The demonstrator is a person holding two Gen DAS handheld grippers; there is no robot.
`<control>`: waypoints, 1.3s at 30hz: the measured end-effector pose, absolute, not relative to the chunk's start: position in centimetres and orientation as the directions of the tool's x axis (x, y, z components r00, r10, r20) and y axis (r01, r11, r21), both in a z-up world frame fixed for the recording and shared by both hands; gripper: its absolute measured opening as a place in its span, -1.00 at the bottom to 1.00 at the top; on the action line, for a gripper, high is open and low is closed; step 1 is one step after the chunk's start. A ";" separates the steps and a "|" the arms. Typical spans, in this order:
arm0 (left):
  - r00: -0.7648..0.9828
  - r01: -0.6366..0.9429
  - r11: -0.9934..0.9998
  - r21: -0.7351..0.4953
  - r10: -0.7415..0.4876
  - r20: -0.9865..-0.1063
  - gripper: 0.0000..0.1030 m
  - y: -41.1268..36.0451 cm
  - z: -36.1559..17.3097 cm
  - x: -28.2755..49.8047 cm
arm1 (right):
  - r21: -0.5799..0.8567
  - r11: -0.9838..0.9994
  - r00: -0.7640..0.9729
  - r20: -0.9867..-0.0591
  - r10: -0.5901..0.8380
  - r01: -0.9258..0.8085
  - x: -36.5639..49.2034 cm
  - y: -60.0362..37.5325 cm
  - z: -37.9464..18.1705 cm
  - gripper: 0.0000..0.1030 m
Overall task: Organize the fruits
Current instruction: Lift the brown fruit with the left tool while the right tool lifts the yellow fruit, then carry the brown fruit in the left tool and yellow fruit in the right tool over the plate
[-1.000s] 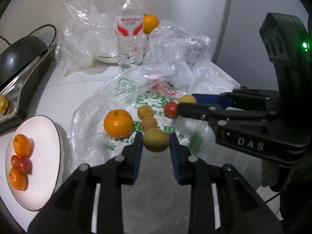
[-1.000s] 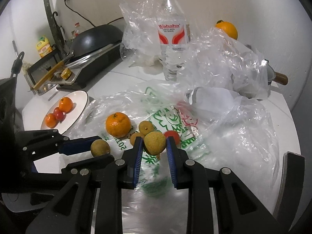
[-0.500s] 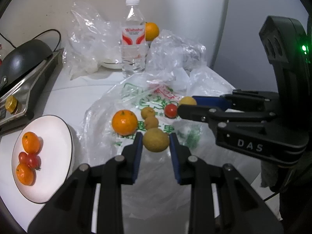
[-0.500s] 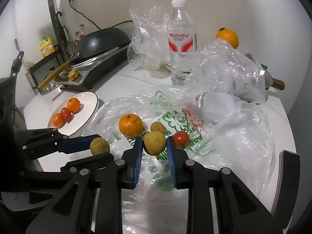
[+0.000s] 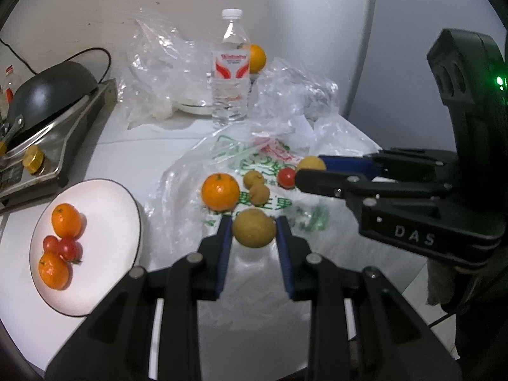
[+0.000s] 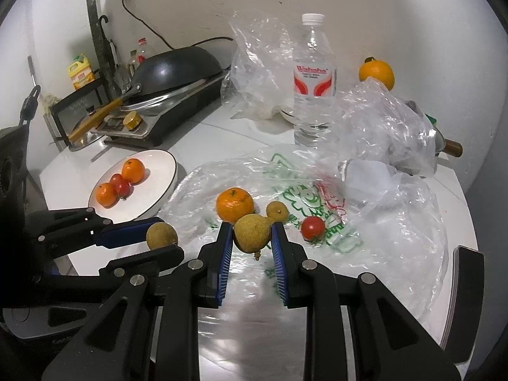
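Both tongs lifted, each clenched on a brown fruit

Left gripper [image 5: 254, 231] and right gripper [image 6: 251, 234] have risen off the bag; the plate [image 5: 104, 190] waits at nine o'clock; delivery looks next

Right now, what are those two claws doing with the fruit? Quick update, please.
Left gripper shut on a brown fruit. Right gripper shut on another brown fruit. Plate to the left, path open.

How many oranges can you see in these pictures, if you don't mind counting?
4: two on the white plate, at and; one on the printed plastic bag at; one behind the crumpled bags at. Others could be hidden.
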State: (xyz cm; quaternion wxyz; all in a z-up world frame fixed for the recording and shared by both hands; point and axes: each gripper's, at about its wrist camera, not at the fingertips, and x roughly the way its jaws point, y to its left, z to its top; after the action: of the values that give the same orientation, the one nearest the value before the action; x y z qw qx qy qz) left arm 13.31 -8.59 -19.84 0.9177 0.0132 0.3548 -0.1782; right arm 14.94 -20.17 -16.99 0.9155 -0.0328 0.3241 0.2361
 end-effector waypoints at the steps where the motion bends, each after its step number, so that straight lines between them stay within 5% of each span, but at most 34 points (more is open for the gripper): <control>1: 0.686 0.335 0.937 -0.105 -0.318 -0.655 -0.45 -8.4 -19.8 13.2 | 0.090 0.886 0.679 -0.609 0.411 -0.455 14.8 -19.9 -16.9 -0.48; 39: 0.765 0.177 0.982 -0.074 -0.184 -0.618 -0.45 2.7 -21.3 10.7 | -0.017 0.839 0.648 -0.644 0.407 -0.544 13.4 -9.4 -16.3 -0.48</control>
State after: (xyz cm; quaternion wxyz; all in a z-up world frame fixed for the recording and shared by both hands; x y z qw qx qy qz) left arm 10.70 2.72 -21.26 0.9393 -0.0057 0.3294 -0.0960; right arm 13.41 -9.45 -16.28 0.9016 -0.1047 0.3266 0.2636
